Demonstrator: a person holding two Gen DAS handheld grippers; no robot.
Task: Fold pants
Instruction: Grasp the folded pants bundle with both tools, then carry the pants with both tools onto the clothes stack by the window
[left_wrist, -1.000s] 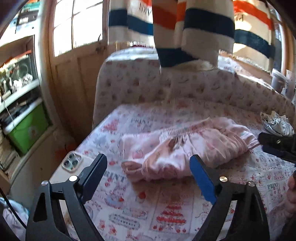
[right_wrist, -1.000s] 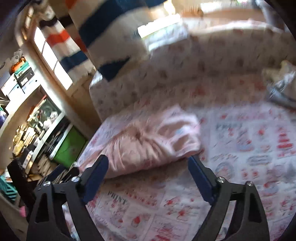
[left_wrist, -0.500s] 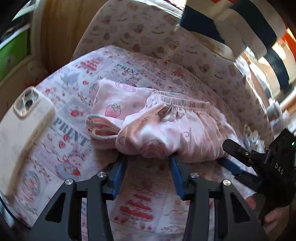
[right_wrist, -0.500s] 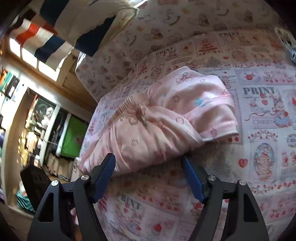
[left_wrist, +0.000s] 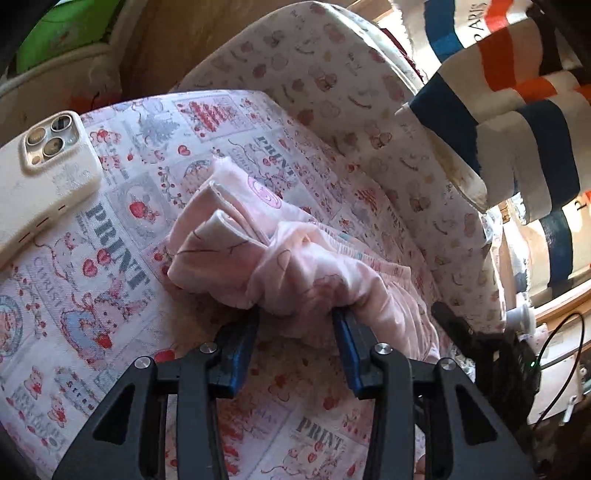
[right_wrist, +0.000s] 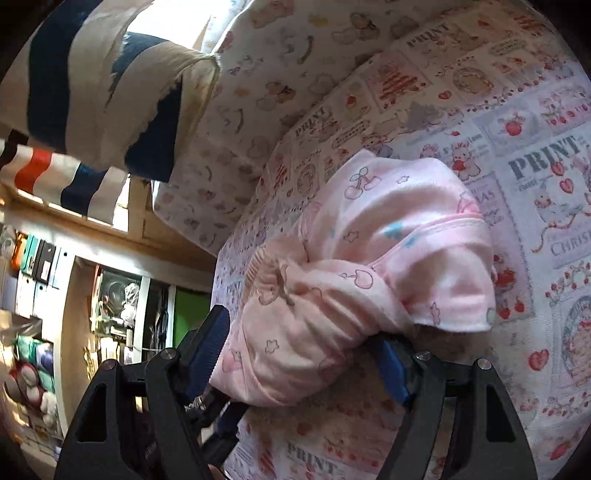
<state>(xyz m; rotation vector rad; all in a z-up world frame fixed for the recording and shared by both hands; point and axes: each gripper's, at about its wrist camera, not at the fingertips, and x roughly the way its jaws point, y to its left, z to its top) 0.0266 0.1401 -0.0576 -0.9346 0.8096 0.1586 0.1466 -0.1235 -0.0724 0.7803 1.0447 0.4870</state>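
The pink printed pants (left_wrist: 295, 266) lie bunched in a thick roll on the printed seat cover (left_wrist: 110, 266). My left gripper (left_wrist: 297, 321) has its blue pads on either side of the roll's near edge, the jaws closing and pinching a fold of fabric. In the right wrist view the same pants (right_wrist: 388, 240) bulge up between the fingers of my right gripper (right_wrist: 299, 343), whose pads press on a wide bunch at the waistband end. From the left wrist view, the right gripper (left_wrist: 480, 350) shows as a black body at the roll's right end.
A white phone (left_wrist: 44, 173) lies face down on the cover, left of the pants. A padded backrest (left_wrist: 332, 92) rises behind. Striped cloth (left_wrist: 517, 129) hangs above it. Shelves with clutter (right_wrist: 44, 295) and a green bin (left_wrist: 55, 37) stand beyond the seat's left edge.
Both grippers came down onto the pants and rolled. The left jaws went from wide open to pinching the near edge. The right jaws narrowed onto the roll, which now stands bunched higher.
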